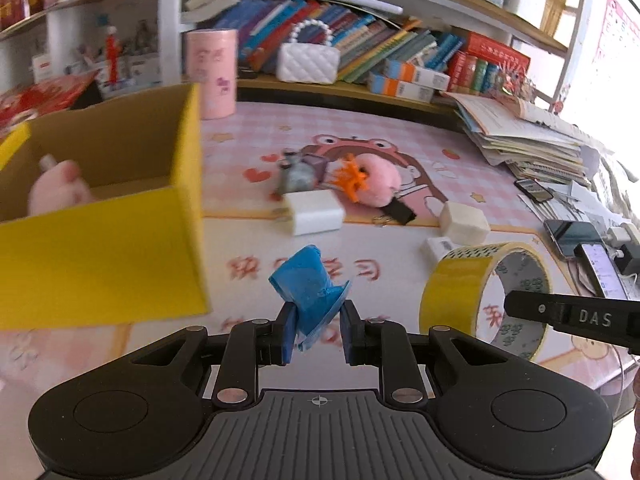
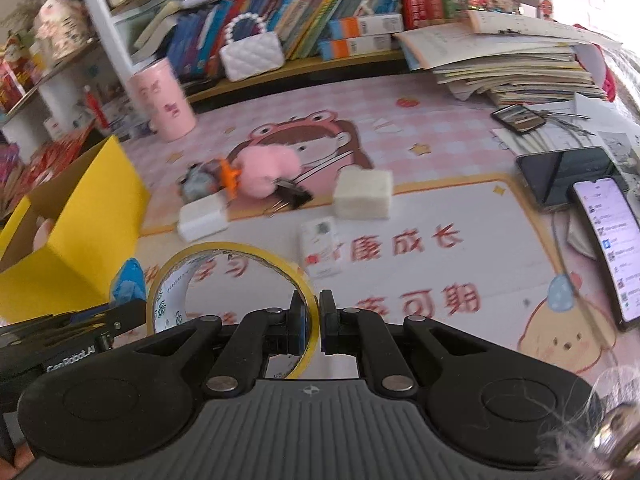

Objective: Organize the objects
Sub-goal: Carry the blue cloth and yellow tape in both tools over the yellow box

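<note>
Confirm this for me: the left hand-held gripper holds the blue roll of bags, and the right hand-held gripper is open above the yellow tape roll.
One part is wrong. The right hand-held gripper is not open above the yellow tape roll: its jaws are shut on the roll's rim, as the right wrist view shows. The rest stands: the left hand-held gripper holds the blue roll of bags.

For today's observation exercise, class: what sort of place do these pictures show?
Probably a child's study desk at home. A shelf of leaning books runs along the back, a stack of workbooks sits at one side, and a pink cartoon desk mat covers the top.
</note>
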Motion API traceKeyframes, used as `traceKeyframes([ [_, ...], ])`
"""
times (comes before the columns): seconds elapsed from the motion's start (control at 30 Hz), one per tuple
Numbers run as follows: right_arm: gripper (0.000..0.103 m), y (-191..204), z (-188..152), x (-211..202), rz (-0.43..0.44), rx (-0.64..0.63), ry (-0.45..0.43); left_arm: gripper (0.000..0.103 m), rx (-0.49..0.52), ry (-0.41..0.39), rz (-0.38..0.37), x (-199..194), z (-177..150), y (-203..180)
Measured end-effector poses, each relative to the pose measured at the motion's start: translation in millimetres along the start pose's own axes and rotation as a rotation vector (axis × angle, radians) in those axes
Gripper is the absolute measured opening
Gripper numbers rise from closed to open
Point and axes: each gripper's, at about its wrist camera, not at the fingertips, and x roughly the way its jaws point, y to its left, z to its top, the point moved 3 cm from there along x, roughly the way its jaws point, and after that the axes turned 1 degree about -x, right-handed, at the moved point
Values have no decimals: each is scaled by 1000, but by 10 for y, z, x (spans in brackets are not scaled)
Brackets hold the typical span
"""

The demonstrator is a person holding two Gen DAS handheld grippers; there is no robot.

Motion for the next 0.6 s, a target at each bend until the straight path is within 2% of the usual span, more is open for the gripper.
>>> traceKeyframes([
  [0.6,7,1522,-642,-258,147,-192,60,21,-118,-65,122,-1060,-529,1229],
])
